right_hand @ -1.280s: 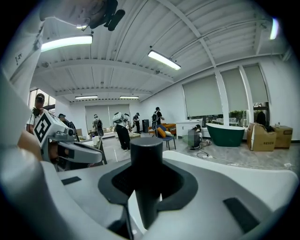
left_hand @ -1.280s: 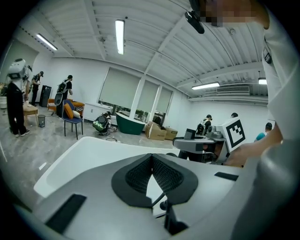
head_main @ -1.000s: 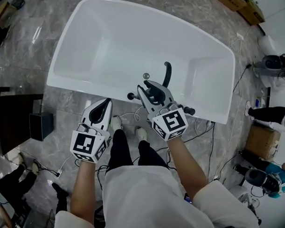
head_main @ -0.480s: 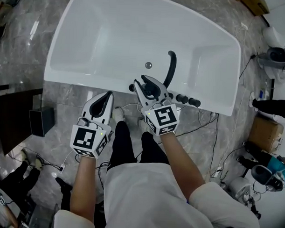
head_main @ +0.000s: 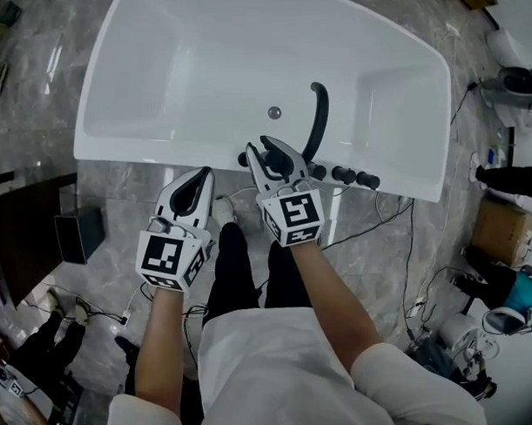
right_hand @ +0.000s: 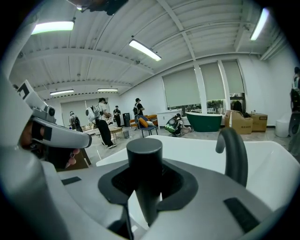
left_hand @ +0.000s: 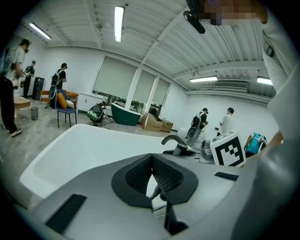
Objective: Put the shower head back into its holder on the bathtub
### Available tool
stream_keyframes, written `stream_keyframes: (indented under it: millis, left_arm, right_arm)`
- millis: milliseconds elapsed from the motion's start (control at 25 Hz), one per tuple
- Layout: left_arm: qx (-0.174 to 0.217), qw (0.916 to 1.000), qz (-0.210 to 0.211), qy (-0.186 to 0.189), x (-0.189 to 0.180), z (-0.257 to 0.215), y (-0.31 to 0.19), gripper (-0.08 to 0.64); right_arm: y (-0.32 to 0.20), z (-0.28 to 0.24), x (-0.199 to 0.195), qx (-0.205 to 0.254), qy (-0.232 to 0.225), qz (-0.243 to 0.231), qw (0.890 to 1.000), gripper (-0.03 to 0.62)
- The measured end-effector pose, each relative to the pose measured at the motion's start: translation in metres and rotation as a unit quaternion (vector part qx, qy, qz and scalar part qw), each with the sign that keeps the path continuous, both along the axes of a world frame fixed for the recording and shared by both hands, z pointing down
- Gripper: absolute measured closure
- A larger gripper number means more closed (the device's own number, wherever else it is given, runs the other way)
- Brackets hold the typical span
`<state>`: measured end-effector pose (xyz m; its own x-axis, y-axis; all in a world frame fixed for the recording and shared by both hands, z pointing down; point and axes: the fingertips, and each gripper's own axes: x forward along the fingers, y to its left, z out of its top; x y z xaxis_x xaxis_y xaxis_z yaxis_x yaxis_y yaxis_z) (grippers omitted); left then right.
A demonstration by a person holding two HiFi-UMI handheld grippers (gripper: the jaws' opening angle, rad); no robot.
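Observation:
My right gripper point(head_main: 270, 159) is shut on the black shower head point(head_main: 276, 161) and holds it over the near rim of the white bathtub point(head_main: 146, 151), just left of the black curved faucet spout point(head_main: 318, 118). In the right gripper view the shower head point(right_hand: 144, 164) stands upright as a dark cylinder between the pads of that gripper point(right_hand: 145, 190), with the spout point(right_hand: 233, 152) to its right. A small black fitting point(head_main: 243, 159) sits on the rim beside the jaws. My left gripper point(head_main: 195, 184) hangs shut and empty in front of the tub, left of the right one; its pads meet point(left_hand: 152, 174).
Black knobs point(head_main: 341, 174) line the rim right of the spout, and a round drain point(head_main: 274, 113) lies in the tub floor. Cables trail over the marble floor point(head_main: 378, 246). A dark cabinet point(head_main: 30, 225) stands at the left. People and boxes stand around the room point(left_hand: 61, 93).
Both grippers have sunk lower. The right gripper with the shower head has come closer to the tub rim beside the spout. The jaws look unchanged.

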<state>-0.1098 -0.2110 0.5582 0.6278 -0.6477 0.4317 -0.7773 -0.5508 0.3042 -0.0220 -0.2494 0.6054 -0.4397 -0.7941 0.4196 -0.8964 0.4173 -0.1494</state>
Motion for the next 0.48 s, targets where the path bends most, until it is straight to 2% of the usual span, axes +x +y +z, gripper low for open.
stream_keyframes:
  millis: [480]
  left_arm:
    - [-0.017,0.9996,0.021,-0.005,0.011,0.035,0.005,0.549]
  right_arm:
    - [0.007,0.062,0.009,-0.024,0.022,0.031,0.999,0.483]
